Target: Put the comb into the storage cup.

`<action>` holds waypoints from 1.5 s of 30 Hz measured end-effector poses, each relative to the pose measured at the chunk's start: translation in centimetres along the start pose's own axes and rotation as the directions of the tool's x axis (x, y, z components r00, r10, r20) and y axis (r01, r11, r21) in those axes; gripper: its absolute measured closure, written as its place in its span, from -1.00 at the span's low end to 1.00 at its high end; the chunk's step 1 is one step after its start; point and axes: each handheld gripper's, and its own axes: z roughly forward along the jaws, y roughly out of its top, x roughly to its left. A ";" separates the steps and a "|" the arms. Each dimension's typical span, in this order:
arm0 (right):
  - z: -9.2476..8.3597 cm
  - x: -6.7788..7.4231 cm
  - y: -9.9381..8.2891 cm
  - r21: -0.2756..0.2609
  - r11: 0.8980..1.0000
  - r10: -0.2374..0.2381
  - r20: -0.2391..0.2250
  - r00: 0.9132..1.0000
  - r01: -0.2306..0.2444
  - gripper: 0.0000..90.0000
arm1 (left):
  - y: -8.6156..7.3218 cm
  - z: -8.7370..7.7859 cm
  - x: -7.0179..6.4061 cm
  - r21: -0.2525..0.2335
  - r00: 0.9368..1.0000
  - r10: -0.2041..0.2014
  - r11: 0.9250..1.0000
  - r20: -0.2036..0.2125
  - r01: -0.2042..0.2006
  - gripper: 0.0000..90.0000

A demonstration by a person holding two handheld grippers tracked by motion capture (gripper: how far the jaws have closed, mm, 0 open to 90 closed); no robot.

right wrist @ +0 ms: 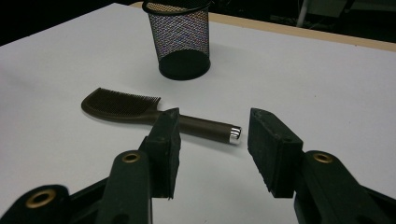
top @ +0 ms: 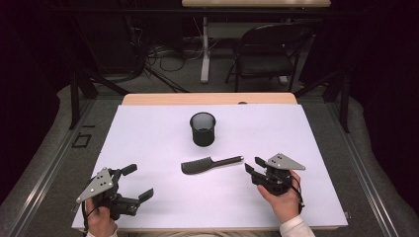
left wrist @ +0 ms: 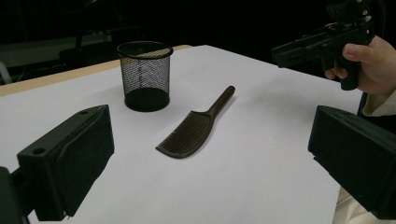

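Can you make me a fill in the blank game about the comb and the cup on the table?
1. The comb lies flat on the white ____.
2. The black mesh cup stands ____, with its open end on top.
3. The gripper nearest the comb's handle is the ____ gripper.
4. The left gripper holds ____; its jaws are open.

Missing words: table; upright; right; nothing

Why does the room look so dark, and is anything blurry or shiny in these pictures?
High view: the white table is lit, the surroundings black. Left gripper view: the near jaws blur, the comb stays sharp. Right gripper view: glare on the comb's metal tip and the mesh cup.
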 end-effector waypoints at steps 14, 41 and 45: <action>3.0 0.3 1.6 0.006 1.000 -0.012 -0.009 1.000 0.012 0.25 | -0.1 0.1 0.0 0.005 1.000 0.002 1.000 0.003 -0.002 -0.99; 7.8 0.0 2.5 0.077 0.997 0.010 0.011 1.000 -0.011 0.68 | -0.2 0.3 0.1 0.016 1.000 0.002 1.000 0.011 -0.002 -0.99; 8.3 0.0 2.3 0.088 0.996 -0.003 0.023 1.000 0.001 0.82 | -0.2 0.3 0.1 0.017 1.000 0.005 1.000 0.011 -0.005 -0.99</action>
